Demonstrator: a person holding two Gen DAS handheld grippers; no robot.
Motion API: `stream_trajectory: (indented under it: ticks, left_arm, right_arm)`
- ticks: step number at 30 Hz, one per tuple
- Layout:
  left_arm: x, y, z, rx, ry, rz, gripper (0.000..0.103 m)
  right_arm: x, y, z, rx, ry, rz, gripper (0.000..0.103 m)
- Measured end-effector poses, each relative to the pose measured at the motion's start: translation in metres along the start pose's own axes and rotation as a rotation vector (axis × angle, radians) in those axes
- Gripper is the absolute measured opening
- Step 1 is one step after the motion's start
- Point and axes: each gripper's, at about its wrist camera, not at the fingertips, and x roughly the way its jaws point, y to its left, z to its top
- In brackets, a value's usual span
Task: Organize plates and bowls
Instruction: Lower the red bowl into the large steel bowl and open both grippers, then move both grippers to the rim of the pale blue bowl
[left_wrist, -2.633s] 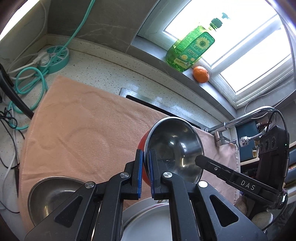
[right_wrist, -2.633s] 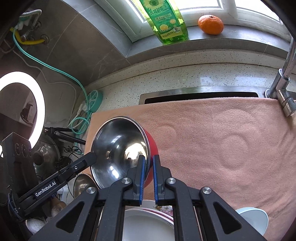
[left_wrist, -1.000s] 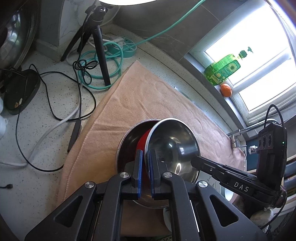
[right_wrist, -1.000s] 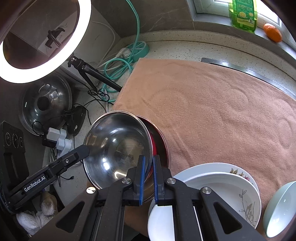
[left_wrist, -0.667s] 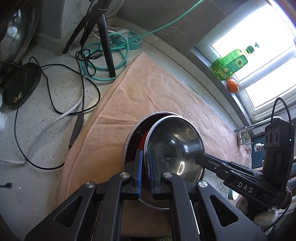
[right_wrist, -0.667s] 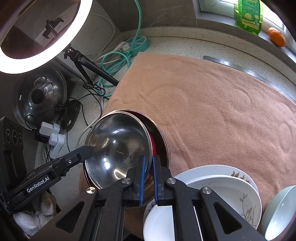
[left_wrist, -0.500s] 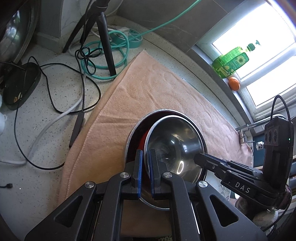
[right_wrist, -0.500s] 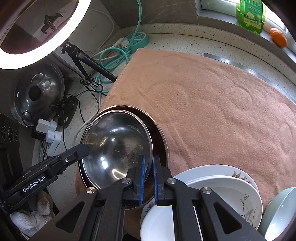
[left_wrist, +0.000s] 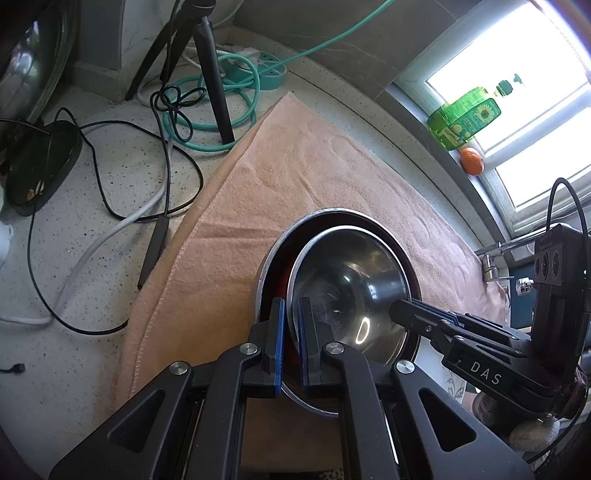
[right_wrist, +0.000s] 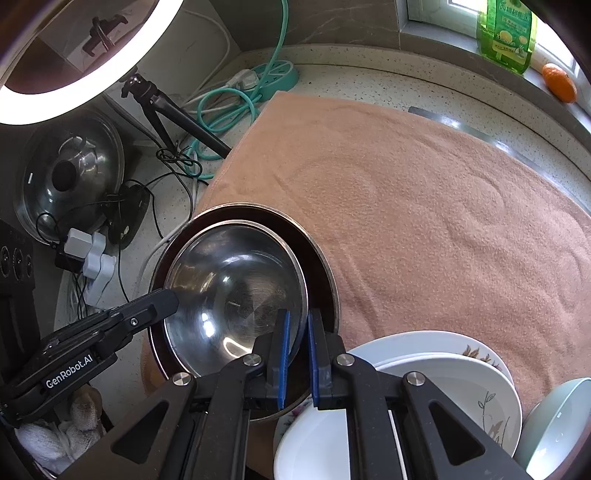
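Gripping the steel bowl (left_wrist: 351, 280) from both sides: my left gripper (left_wrist: 290, 325) straddles its near rim, blue pads slightly apart with the rim between them; my right gripper (right_wrist: 296, 339) does likewise on the opposite rim. Cannot tell if either is truly pinching. Bowl sits nested inside a larger steel bowl (right_wrist: 317, 254) on the pink towel (right_wrist: 424, 206), white plates (right_wrist: 443, 365) just beside.
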Motion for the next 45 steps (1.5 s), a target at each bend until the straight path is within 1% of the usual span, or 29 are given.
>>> stream_trajectory:
  ticks: [11,23,30,39,45]
  left_arm:
    - [-0.001,0.000,-0.001,0.001,-0.004,0.002,0.005]
    - [-0.005,-0.001,0.000,0.000,-0.016,-0.004,0.005]
    - [-0.015,-0.001,-0.001,-0.007,-0.038,-0.019,0.005]
    - [-0.032,-0.022,-0.002,0.032,-0.077,-0.056,0.005]
    - [-0.034,-0.045,-0.006,0.060,-0.082,-0.101,0.005]
  right_arm:
    - [0.000,0.003,-0.001,-0.012,-0.004,-0.010,0.012]
    - [-0.010,-0.001,-0.001,-0.008,-0.039,-0.012,0.012]
    - [-0.022,0.001,-0.003,-0.014,-0.067,-0.005,0.012]
    - [-0.049,-0.012,-0.014,0.010,-0.128,0.013,0.012]
    - [-0.075,-0.033,-0.028,0.054,-0.184,0.029,0.012]
